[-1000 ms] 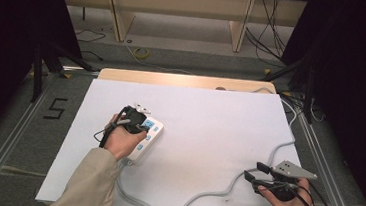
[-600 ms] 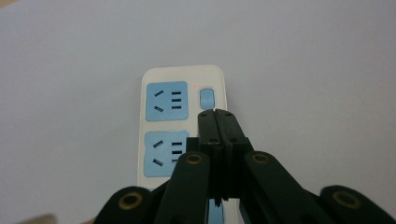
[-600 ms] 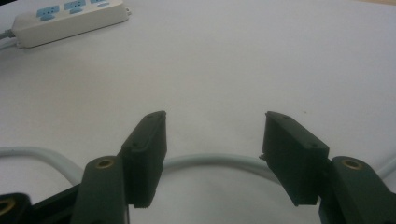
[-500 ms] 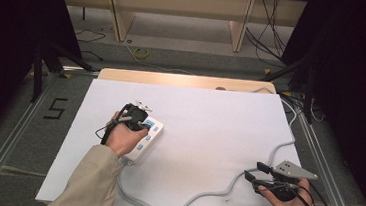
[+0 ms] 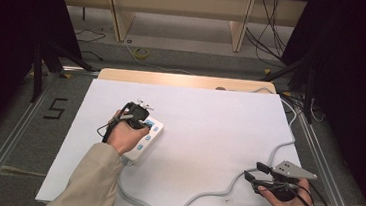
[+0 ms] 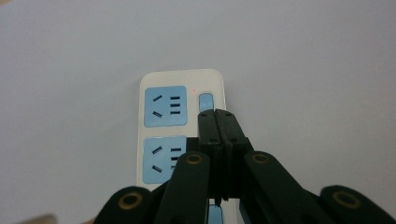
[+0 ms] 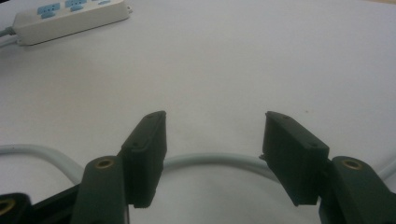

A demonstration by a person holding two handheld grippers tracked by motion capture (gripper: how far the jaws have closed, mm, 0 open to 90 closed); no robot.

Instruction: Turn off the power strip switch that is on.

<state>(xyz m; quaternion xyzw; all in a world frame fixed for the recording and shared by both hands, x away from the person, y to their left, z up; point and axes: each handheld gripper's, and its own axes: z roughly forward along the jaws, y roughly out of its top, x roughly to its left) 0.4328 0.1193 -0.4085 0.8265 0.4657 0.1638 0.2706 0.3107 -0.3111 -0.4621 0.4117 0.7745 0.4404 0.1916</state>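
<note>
A white power strip with blue sockets lies on the white table top, left of the middle. My left gripper is held over it with its jaws pressed together and nothing between them. In the left gripper view its tips sit at the near edge of the strip's blue switch, beside the sockets of the strip. My right gripper stands open at the front right. Its jaws straddle the strip's grey cable without pressing on it. The strip lies far off in that view.
The grey cable runs in loose curves from the strip along the front of the table, past my right gripper and up the right edge. Wooden shelving and floor cables lie beyond the far edge. Metal rails flank the table.
</note>
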